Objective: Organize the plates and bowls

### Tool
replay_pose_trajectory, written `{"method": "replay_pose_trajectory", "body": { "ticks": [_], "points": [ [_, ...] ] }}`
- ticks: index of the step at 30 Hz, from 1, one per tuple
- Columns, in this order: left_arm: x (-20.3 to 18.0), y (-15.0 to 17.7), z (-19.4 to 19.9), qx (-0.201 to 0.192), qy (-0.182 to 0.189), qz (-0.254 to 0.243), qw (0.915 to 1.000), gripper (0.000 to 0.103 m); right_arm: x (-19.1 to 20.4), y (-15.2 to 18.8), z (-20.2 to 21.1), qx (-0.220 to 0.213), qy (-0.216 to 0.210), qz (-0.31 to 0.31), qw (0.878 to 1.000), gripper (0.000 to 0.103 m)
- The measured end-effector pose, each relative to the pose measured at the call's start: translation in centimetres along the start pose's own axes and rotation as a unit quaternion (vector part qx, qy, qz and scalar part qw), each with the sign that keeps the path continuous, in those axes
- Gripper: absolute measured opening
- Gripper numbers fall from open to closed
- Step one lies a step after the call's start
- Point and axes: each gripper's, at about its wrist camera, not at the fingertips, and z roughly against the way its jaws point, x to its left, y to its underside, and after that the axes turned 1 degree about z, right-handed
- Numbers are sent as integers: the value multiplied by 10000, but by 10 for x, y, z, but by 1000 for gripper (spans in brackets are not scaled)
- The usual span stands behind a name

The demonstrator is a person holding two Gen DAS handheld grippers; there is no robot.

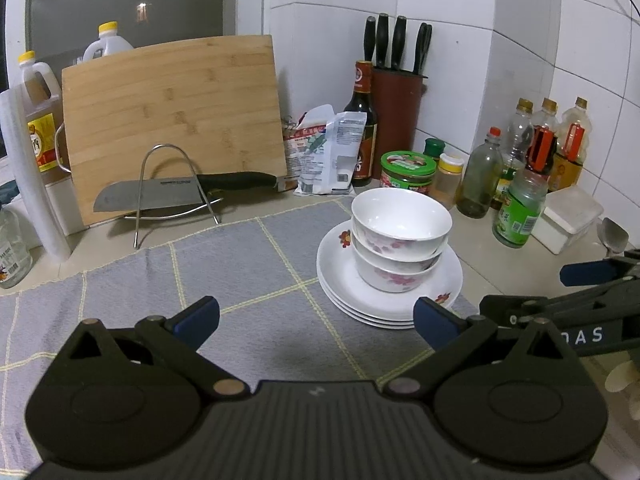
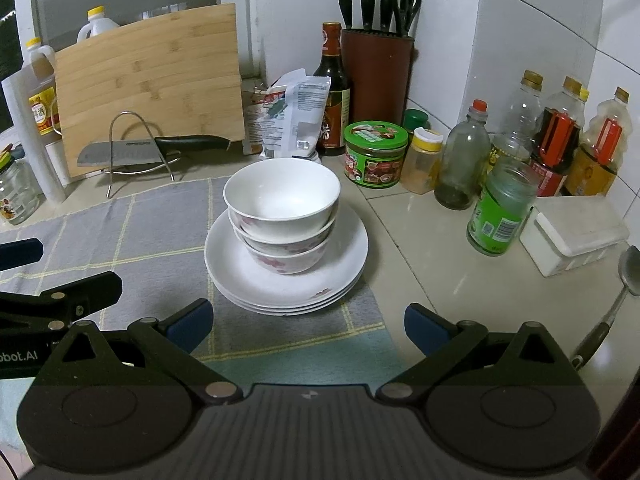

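While both tongs hang spread wide and grasp nothing, the crockery sits gathered in one pile on the grey checked cloth [image 2: 132, 236] that covers part of the desk [image 2: 420, 248]. Three white plates [image 2: 344, 264] are stacked flat near the cloth's right edge, and three white bowls [image 2: 282, 196] with pink flower prints are nested upright on top of them, the uppermost one empty.

The left tongs [image 1: 316, 318] hover low over the cloth, blue pads far apart, with the pile ahead and to the right; the right-hand pad reaches just in front of the plates' rim in this view (whether it touches them cannot be told). The right tongs [image 2: 308, 326] face the pile almost squarely, pads apart on either side of it and short of it.

Behind the cloth a bamboo cutting board [image 1: 176, 120] leans against the wall, with a kitchen knife [image 1: 180, 190] laid across a wire rack [image 1: 168, 196] in front of it. A knife block [image 2: 376, 76] stands in the tiled corner beside a dark sauce bottle [image 2: 332, 92] and a crumpled packet [image 2: 292, 112]. To the right of the pile, on the bare desk, stand a green-lidded tin [image 2: 375, 154], a yellow-capped spice jar [image 2: 424, 160], several glass and plastic bottles, a green-labelled jar [image 2: 502, 212] and a white lidded box [image 2: 576, 234]. A metal ladle [image 2: 616, 296] lies at the far right.
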Motion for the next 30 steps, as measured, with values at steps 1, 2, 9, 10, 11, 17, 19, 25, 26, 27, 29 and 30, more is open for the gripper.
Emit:
{"method": "replay_pose_trajectory", "body": {
  "ticks": [1,2,9,10,11,17,19,25,26,27,29,30],
  "points": [
    [0,0,0,2,6,1,10000,102,0,0,0,-5,5,1,10000,103],
    [0,0,0,8,3,2,10000,102,0,0,0,-5,15,5,10000,103],
    [-1,-1,-1,12,-3,29,10000,102,0,-2,1,-18,44,19,10000,103],
    [-1,-1,-1,16,-7,34,10000,102,0,-2,1,-16,48,22,10000,103],
    [-1,-1,-1,24,-10,39,10000,102,0,-2,1,-14,48,21,10000,103],
    [0,-1,0,23,-11,45,10000,102,0,-2,1,-18,64,16,10000,103],
    [0,-1,0,35,-17,49,10000,102,0,-2,1,-20,73,22,10000,103],
    [0,-1,0,29,-3,48,10000,102,0,-2,1,-24,78,27,10000,103],
    [0,-1,0,31,-4,53,10000,102,0,-2,1,-26,81,29,10000,103],
    [0,-1,0,33,0,55,10000,102,-1,-2,1,-23,87,28,10000,103],
    [0,-1,0,33,0,52,10000,102,-1,-2,1,-22,96,29,9999,103],
    [0,-1,0,34,6,47,10000,102,-2,-2,1,-21,100,32,9999,103]
  ]
}}
